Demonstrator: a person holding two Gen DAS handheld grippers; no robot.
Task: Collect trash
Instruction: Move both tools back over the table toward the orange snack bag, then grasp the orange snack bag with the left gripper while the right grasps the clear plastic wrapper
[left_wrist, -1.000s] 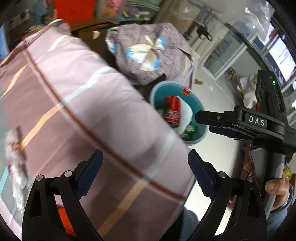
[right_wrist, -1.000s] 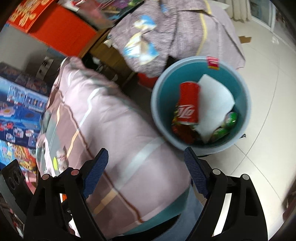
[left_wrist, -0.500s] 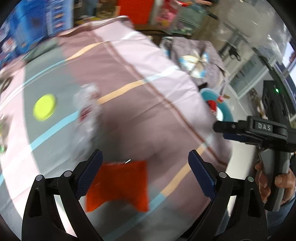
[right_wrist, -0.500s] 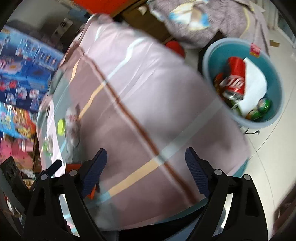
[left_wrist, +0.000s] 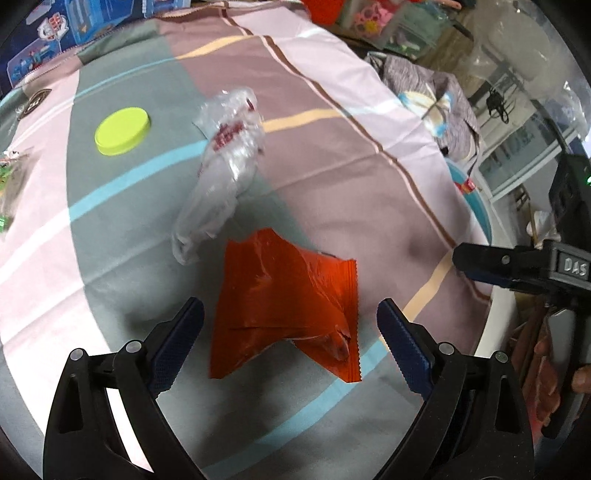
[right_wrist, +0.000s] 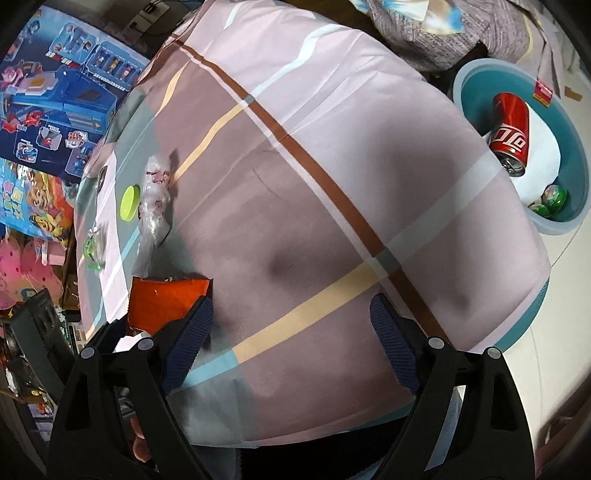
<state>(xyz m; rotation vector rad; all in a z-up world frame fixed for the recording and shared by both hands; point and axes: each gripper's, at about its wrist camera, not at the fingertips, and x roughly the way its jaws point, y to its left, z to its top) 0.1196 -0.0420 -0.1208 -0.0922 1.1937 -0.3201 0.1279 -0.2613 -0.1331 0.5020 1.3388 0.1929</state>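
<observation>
An orange snack wrapper (left_wrist: 284, 302) lies on the striped tablecloth (left_wrist: 332, 155), between the open fingers of my left gripper (left_wrist: 290, 347), which hovers just above it. A crumpled clear plastic bag (left_wrist: 225, 162) lies beyond it, and a yellow-green lid (left_wrist: 123, 130) further left. My right gripper (right_wrist: 291, 347) is open and empty above the table's near edge; it shows at the right of the left wrist view (left_wrist: 517, 266). The right wrist view also shows the wrapper (right_wrist: 166, 299), bag (right_wrist: 155, 199), lid (right_wrist: 130, 202), and a teal bin (right_wrist: 576, 177) holding a red cola can (right_wrist: 511, 129).
Green scraps (left_wrist: 7, 177) lie at the table's left edge. A grey patterned cloth heap (right_wrist: 443, 33) sits beyond the bin. Toy boxes (right_wrist: 55, 92) stand behind the table. The floor (right_wrist: 554, 295) lies to the right, below the table.
Both grippers swung from facing the bin back over the table. My left gripper has come down close over the orange wrapper. Both stayed open.
</observation>
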